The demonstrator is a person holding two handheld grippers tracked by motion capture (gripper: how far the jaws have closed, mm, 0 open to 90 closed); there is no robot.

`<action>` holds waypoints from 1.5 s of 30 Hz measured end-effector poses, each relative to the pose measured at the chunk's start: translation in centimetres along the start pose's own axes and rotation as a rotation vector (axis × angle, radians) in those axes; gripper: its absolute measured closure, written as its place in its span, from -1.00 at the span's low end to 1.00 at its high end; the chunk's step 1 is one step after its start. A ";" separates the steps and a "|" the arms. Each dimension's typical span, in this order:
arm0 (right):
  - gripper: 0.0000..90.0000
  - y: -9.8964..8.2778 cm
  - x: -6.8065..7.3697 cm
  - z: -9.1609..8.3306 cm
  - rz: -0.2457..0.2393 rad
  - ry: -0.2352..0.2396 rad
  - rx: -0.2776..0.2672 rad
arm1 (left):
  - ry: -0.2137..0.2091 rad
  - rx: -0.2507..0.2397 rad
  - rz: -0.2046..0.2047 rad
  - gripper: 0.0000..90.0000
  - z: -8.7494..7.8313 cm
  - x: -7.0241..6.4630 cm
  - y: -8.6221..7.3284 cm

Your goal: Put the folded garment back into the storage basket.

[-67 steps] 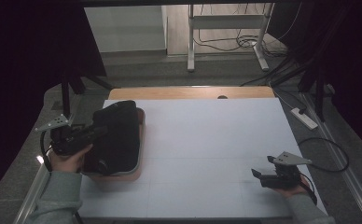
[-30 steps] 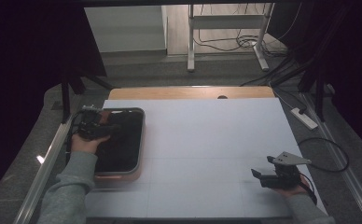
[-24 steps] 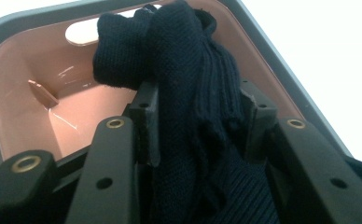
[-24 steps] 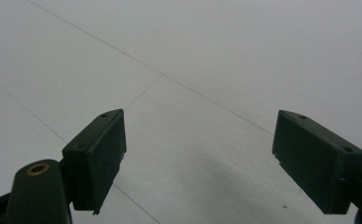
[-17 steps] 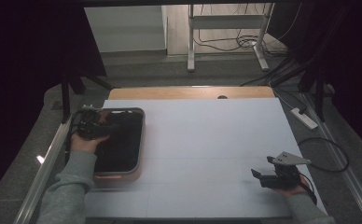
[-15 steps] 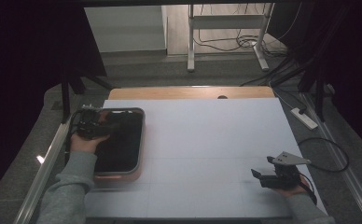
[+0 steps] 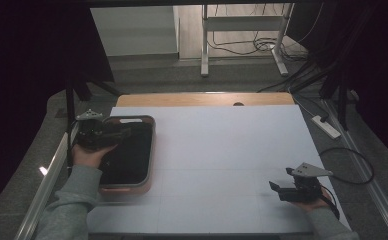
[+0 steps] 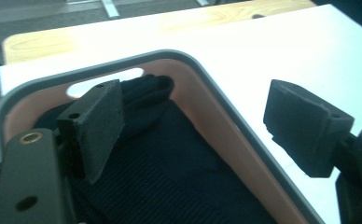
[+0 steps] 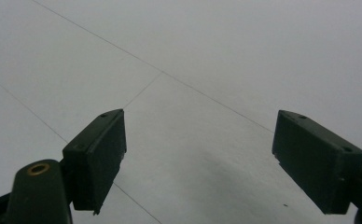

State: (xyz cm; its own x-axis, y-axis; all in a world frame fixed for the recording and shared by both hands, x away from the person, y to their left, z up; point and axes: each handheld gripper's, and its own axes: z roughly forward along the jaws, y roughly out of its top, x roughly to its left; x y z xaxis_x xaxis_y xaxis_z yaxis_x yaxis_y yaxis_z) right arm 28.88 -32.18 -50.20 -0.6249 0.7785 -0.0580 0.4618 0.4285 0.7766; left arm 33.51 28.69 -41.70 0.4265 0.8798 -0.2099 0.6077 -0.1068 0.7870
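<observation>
A salmon tray with a grey rim (image 7: pixel 150 150) sits at the table's left, and a black knitted cloth (image 7: pixel 127 157) lies flat inside it. My left gripper (image 7: pixel 123 133) hovers over the tray's far left corner. Its jaws have just been opening and now stand open. In the left gripper view, the left gripper (image 8: pixel 193 116) has its pads apart above the cloth (image 8: pixel 170 177) and the tray rim (image 8: pixel 226 135), with nothing pressed between them. My right gripper (image 7: pixel 278 189) rests low at the table's near right. In its own view the right gripper (image 9: pixel 198 154) is open over bare white sheet.
A white sheet (image 7: pixel 222 150) covers the table, with a strip of wood (image 7: pixel 202 99) showing at the far edge. A power strip (image 7: pixel 326 126) and a cable (image 7: pixel 352 160) lie on the floor at the right. A desk frame (image 7: pixel 242 30) stands beyond the table.
The black cloth, held up over the tray in the earliest frame, now lies in it. My left gripper has let go of it and eased up slightly. The right hand has not moved.
</observation>
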 end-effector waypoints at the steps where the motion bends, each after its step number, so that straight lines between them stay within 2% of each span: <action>1: -0.59 0.0 0.0 0.0 0.001 0.000 0.001 | -0.007 -0.003 -0.003 -0.55 0.0 0.0 -0.1; 15: -0.60 -0.1 0.0 0.1 -0.002 -0.001 0.010 | -0.065 0.018 0.010 -0.53 0.9 -0.9 -1.7; 23: -0.60 -0.1 0.0 0.1 -0.003 -0.003 0.010 | -0.084 -0.008 0.041 -0.49 0.7 -2.1 -2.3; 31: -0.60 -0.1 0.0 0.1 -0.003 -0.003 0.009 | -0.102 -0.014 0.067 -0.48 0.3 -3.3 -2.9; 39: -0.60 -0.1 0.0 0.0 -0.004 -0.003 0.007 | -0.131 -0.035 0.067 -0.47 0.0 -4.1 -3.8; 42: -0.60 -0.1 0.0 0.0 -0.005 -0.001 0.005 | -0.137 -0.026 0.077 -0.50 -0.2 -4.4 -4.1; 45: -0.61 0.0 0.1 -0.1 -0.002 0.001 -0.002 | -0.149 -0.046 0.079 -0.49 -0.6 -4.8 -4.4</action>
State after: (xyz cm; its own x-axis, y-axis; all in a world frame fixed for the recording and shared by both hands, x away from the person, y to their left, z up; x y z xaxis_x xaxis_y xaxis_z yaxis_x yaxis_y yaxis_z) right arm 28.79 -32.17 -50.21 -0.6263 0.7773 -0.0590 0.4591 0.4290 0.7779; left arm 28.37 25.24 -43.84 0.5687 0.7905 -0.2274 0.5382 -0.1486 0.8296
